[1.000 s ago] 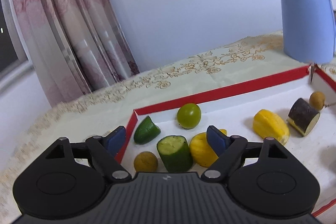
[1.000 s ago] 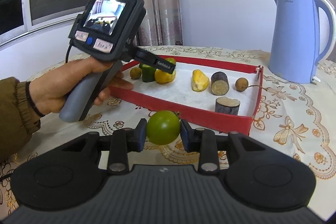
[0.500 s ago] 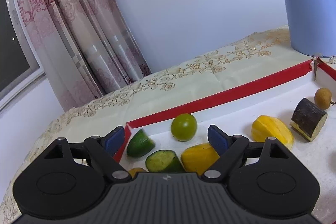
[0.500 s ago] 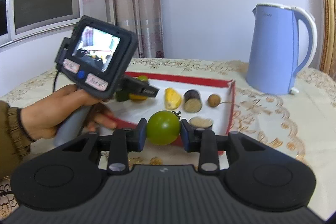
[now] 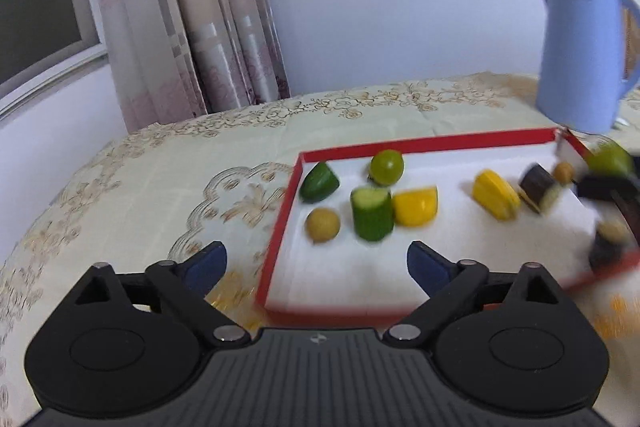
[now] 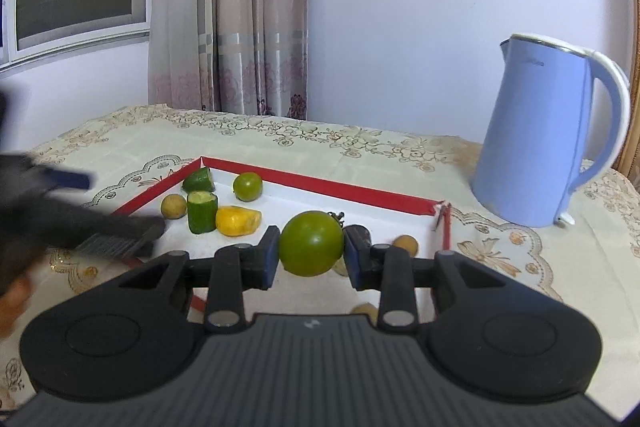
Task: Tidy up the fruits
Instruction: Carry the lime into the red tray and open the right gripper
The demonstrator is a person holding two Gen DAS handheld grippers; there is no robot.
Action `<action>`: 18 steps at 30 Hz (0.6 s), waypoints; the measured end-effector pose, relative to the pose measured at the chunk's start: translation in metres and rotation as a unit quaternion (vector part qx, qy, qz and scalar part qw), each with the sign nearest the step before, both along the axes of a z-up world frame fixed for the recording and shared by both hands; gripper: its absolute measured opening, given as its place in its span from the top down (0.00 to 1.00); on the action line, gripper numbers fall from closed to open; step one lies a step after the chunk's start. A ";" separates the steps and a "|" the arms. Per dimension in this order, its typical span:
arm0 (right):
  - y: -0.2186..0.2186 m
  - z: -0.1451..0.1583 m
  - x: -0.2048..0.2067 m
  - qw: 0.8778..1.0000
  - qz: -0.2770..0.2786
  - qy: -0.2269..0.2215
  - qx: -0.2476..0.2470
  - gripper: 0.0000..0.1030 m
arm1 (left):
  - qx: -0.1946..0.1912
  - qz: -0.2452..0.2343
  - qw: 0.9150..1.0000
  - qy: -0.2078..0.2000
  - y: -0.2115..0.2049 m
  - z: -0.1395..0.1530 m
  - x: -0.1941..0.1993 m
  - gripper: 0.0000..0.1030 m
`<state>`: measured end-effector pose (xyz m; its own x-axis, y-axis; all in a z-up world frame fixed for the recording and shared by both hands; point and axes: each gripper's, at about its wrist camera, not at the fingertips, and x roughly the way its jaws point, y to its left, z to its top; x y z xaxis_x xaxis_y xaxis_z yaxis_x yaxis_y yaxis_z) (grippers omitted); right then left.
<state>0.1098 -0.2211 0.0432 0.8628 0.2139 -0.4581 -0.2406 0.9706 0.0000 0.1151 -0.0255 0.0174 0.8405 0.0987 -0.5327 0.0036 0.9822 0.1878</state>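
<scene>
A red-rimmed white tray (image 5: 282, 223) (image 6: 332, 187) holds cut fruit: a cucumber chunk (image 5: 371, 213) (image 6: 202, 211), a green wedge (image 5: 319, 182), a small green citrus (image 5: 386, 167) (image 6: 247, 186), yellow pieces (image 5: 415, 206) (image 5: 495, 194), a brown longan (image 5: 322, 225) and dark cane pieces (image 5: 539, 187). My left gripper (image 5: 316, 269) hangs over the tray's near left corner, its jaws opening wide with nothing between them. My right gripper (image 6: 310, 254) is shut on a green tomato (image 6: 311, 243) above the tray's right part; the tomato (image 5: 610, 157) also shows blurred in the left wrist view.
A blue electric kettle (image 5: 580, 55) (image 6: 544, 135) stands on the embroidered tablecloth (image 5: 160, 187) behind the tray's far right corner. Curtains (image 6: 228, 11) and a window are at the back left. A person's hand and the left tool blur at the left edge of the right wrist view.
My left gripper drew back from the fruit cluster toward the tray's near corner and its jaws spread wider. My right gripper carried the green tomato up and forward over the tray.
</scene>
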 end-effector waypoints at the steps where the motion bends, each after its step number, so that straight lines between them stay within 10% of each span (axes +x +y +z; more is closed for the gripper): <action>1: 0.001 -0.001 0.003 1.000 -0.001 0.001 0.002 0.69 | 0.006 -0.003 1.000 -0.008 0.002 -0.004 -0.011 0.05; 18: 0.011 -0.038 0.030 0.999 -0.031 0.023 -0.012 0.69 | -0.021 -0.035 0.999 -0.004 0.015 -0.023 -0.014 0.05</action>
